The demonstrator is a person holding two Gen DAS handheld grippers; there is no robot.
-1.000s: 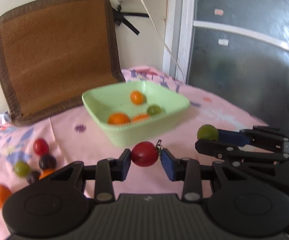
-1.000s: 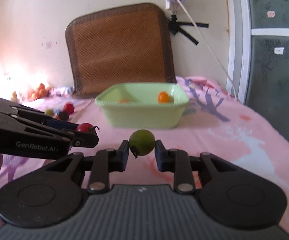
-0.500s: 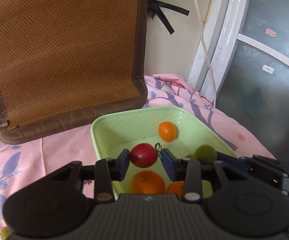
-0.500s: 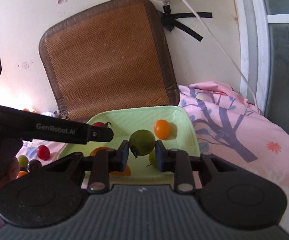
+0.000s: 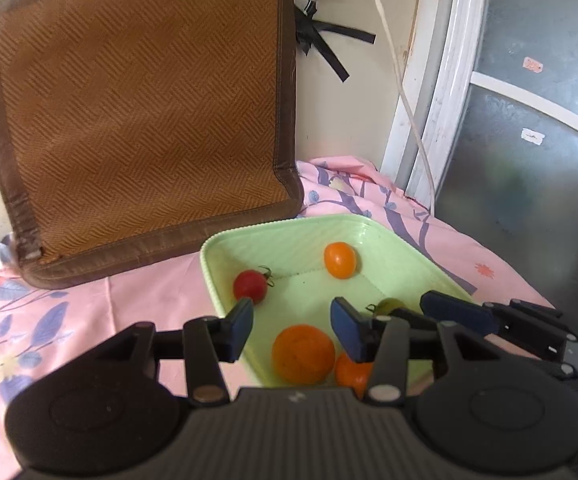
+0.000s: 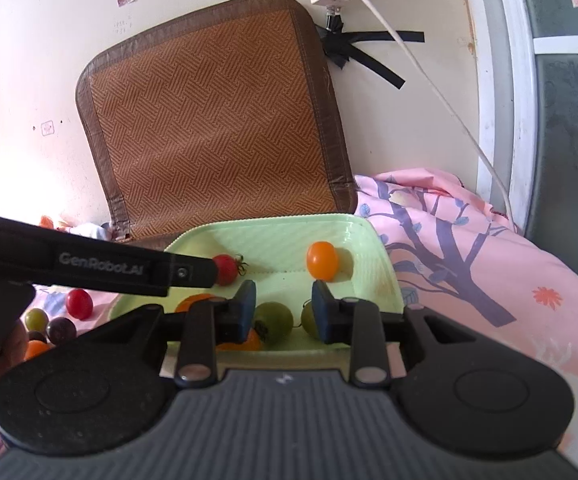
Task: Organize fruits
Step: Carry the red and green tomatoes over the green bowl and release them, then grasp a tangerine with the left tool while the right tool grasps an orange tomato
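Both sets of jaws stand apart and hold nothing. The left gripper [image 5: 291, 330] hovers over the near-left part of the green tray [image 5: 373, 222]; a red tomato [image 5: 250, 286] lies on the tray floor just ahead of its left finger. The right gripper [image 6: 283, 312] hovers over the tray's near edge, with a green tomato [image 6: 274, 319] lying below, between its fingers. Orange fruits sit in the tray too.

The fruits still to be sorted lie in a cluster [image 6: 55, 316] on the pink sheet [image 6: 489, 280], off to the left of the tray and well apart from both grippers. The left gripper is on that side, so by my reading it is nearer and must pull back and swing left.
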